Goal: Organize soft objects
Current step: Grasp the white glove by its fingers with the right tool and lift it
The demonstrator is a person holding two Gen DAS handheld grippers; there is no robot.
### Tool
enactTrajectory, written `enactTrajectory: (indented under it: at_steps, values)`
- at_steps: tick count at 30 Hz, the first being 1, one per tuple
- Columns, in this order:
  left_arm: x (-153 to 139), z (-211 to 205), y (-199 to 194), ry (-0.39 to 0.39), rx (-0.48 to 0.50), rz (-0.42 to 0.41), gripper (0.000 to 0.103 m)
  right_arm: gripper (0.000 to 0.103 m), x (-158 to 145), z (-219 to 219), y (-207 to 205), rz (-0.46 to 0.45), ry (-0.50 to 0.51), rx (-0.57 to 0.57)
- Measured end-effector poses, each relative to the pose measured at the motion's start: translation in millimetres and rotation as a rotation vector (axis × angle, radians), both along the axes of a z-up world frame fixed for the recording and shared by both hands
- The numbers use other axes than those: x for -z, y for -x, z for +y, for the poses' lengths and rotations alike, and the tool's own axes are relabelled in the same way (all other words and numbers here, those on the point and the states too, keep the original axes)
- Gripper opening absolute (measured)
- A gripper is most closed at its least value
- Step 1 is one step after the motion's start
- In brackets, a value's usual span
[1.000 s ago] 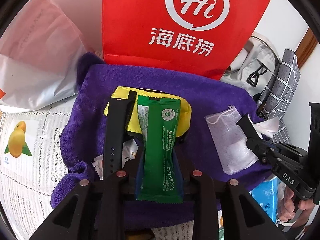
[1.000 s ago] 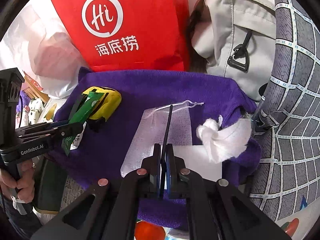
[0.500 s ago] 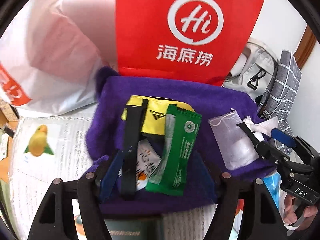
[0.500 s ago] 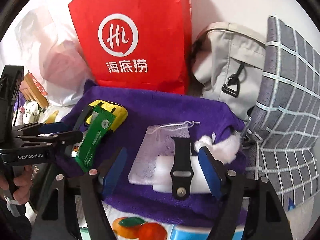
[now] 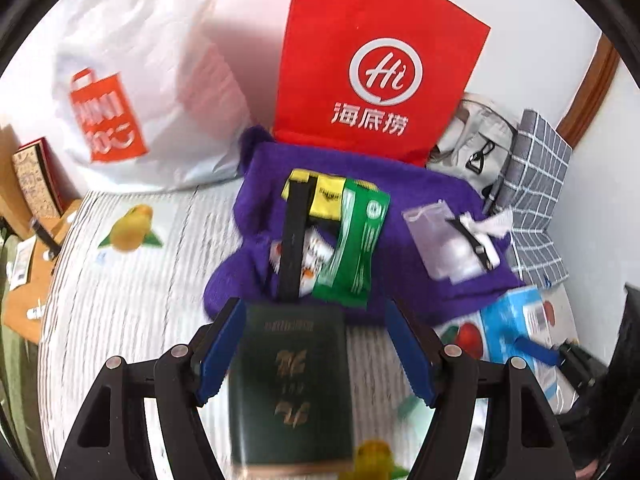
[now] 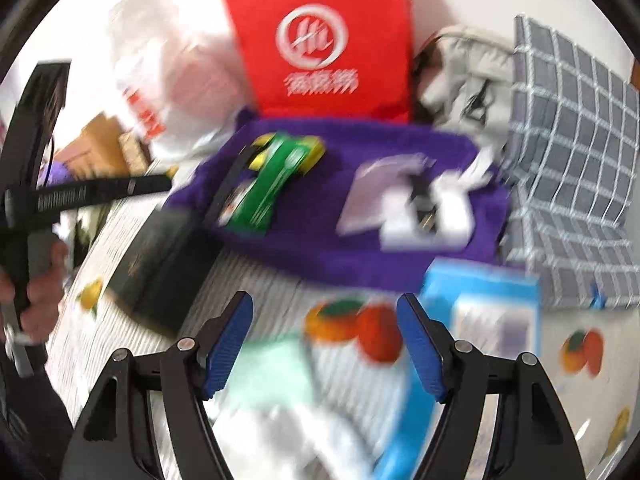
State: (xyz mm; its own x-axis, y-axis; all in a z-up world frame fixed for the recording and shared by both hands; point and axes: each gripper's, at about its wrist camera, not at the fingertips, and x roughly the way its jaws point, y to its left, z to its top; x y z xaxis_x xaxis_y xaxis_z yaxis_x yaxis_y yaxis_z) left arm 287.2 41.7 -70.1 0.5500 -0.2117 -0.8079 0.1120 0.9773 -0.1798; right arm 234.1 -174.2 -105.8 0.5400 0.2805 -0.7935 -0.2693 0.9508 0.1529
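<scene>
A purple towel (image 5: 404,200) is spread on the bed. At its left, a yellow pouch (image 5: 324,194), a black strap (image 5: 292,236) and a green packet (image 5: 356,240) lie together. At its right are a mesh bag (image 5: 432,232), a white cloth wad (image 5: 494,220) and a second black strap (image 6: 420,196). My left gripper (image 5: 315,308) is open, back from the towel's near edge, above a dark green booklet (image 5: 292,380) lying on the sheet. My right gripper (image 6: 324,304) is open and holds nothing, over the fruit-print sheet (image 6: 352,324). The right wrist view is blurred.
A red paper bag (image 5: 376,72) and a white plastic bag (image 5: 132,92) stand behind the towel. A grey backpack (image 5: 476,144) and a checked cushion (image 5: 536,184) are at the right. A blue tissue pack (image 6: 480,312) and pale cloth (image 6: 280,392) lie near my right gripper.
Both grippers opened and drew back from the towel. The left let go of the green packet, the right let go of a black strap; both things now lie on the towel.
</scene>
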Motion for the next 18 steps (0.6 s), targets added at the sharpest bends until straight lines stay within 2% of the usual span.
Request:
enactTrajectory:
  at_steps: [3, 5, 8, 12, 18]
  values:
    - [2, 6, 18, -0.001, 0.000, -0.010, 0.071, 0.074, 18, 14, 20, 0.050, -0.028, -0.049]
    - [5, 12, 33, -0.002, 0.000, -0.008, 0.071, 0.074, 32, 23, 28, 0.090, -0.004, -0.048]
    - [10, 20, 50, 0.008, 0.001, -0.001, 0.071, 0.074, 43, 36, 37, 0.066, 0.120, -0.017]
    - [14, 29, 69, 0.019, -0.002, 0.004, 0.071, 0.074, 52, 46, 38, 0.090, 0.214, -0.001]
    - [21, 41, 88, 0.054, 0.000, 0.011, 0.071, 0.073, 57, 55, 39, 0.145, 0.203, 0.006]
